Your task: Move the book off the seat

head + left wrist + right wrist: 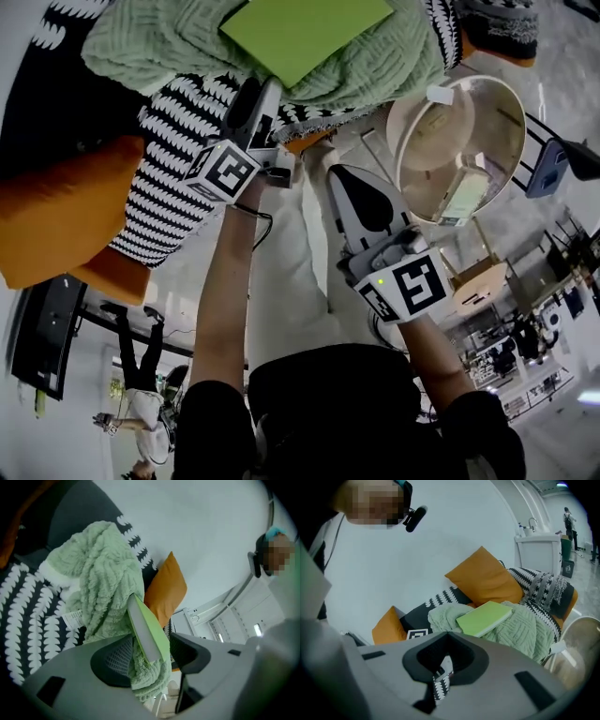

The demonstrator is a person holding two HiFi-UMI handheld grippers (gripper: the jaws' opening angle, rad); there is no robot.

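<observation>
- Target: the flat lime-green book [305, 28] lies on a rumpled sage-green knitted blanket [178, 47], which is heaped on the black-and-white patterned seat [178, 178] near its front edge. An orange cushion [56, 216] sits at the seat's side.
- Left hand-held gripper [258, 94]: its jaws stand wide apart. Its own view shows the book's pale page edge and a fold of blanket in the gap between them. Neither pad presses on anything, so nothing is held yet.
- Right hand-held gripper [349, 172]: its jaws are together and empty, and it hangs in front of the seat, apart from the book.
- Step in hand, as I judge it: bringing the left jaws onto the book's near corner.
- To do it well, slide one jaw under the cover and the other over it, and keep the blanket out of the bite. Trapped fabric would likely drag along or let the book slip.
- Take a deep hold across the page edge, close firmly, then lift level.
- Round beige table [394, 127] beside the seat looks a likely place to set it.
</observation>
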